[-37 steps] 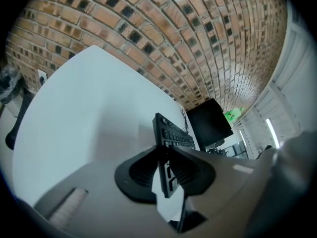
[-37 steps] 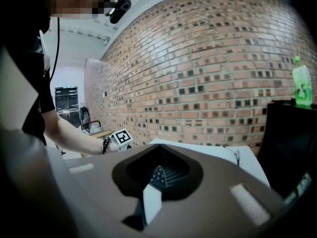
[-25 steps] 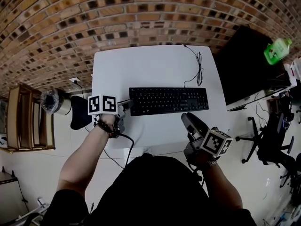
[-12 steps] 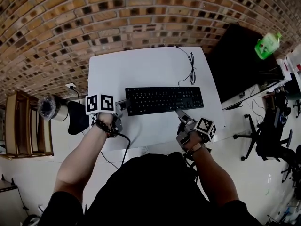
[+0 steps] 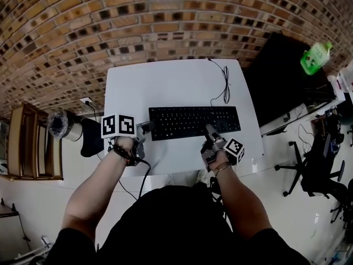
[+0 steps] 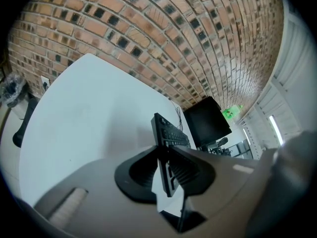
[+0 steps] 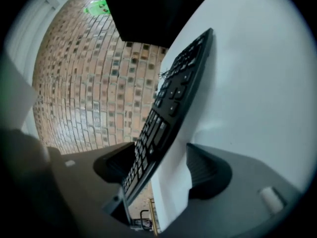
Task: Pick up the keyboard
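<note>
From the head view we are seeing the keyboard (image 5: 194, 122) lying flat across the middle of the white table (image 5: 165, 84), its cable (image 5: 225, 87) trailing toward the brick wall (image 5: 165, 15). The left hand-held gripper (image 5: 144, 127) is meeting the keyboard's left end and the right hand-held gripper (image 5: 210, 130) is meeting its near edge, right of centre. That view is not showing us how the jaws stand; the gripper views are. In the left gripper view, the left hand-held gripper (image 6: 167, 170) is pinching the thin end of the keyboard (image 6: 171, 133), both jaws drawn in close against it. That view is also showing us the dark screen (image 6: 205, 123) and a green bottle (image 6: 229, 114) beyond the table. In the right gripper view, the right hand-held gripper (image 7: 163, 162) is standing wide open: the keyboard (image 7: 178, 83) is running in between the jaws, close along the left one, while a strip of white table is showing between it and the other pad. Both forearms are reaching forward from the bottom of the head view, the left angling in from the left with its marker cube (image 5: 118, 126) facing up, the right coming up nearly straight with its cube (image 5: 234, 150) tipped to the right.
</note>
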The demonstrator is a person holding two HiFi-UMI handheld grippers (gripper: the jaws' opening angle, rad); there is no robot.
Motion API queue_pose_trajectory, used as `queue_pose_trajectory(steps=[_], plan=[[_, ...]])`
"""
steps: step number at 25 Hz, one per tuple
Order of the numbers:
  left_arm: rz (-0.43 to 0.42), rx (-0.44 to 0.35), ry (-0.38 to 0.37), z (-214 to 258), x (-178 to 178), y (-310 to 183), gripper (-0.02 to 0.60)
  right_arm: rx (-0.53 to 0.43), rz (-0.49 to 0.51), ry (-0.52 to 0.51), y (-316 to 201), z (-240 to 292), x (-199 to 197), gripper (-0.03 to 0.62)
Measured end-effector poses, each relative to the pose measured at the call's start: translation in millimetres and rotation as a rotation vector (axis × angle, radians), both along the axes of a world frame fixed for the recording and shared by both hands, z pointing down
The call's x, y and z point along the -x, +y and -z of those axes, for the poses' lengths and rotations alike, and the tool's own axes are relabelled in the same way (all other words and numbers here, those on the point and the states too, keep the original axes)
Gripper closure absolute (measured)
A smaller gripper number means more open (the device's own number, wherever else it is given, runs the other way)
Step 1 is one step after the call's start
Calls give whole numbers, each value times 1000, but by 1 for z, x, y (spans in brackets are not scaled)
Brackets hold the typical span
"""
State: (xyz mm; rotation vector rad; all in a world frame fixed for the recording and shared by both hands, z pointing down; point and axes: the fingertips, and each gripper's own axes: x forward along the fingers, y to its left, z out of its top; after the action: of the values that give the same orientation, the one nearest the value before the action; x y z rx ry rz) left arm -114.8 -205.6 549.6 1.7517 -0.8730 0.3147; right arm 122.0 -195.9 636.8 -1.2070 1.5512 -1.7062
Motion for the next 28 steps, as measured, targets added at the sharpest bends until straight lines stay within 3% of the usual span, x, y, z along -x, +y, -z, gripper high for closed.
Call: queue_pose_trajectory(steps=[2, 7, 17, 28], plan=[[0, 5, -5, 0, -4, 3, 502, -28, -11, -43, -5, 3, 2, 277], [-5, 9, -12, 2, -14, 5, 502, -87, -48, -112, -19, 15, 1, 441], [12, 14, 17, 3, -23, 7, 499, -114, -76, -145, -21, 25, -14, 499], [49, -44, 140, 25, -21, 7, 495, -286, -71, -165, -36, 103, -18, 528]])
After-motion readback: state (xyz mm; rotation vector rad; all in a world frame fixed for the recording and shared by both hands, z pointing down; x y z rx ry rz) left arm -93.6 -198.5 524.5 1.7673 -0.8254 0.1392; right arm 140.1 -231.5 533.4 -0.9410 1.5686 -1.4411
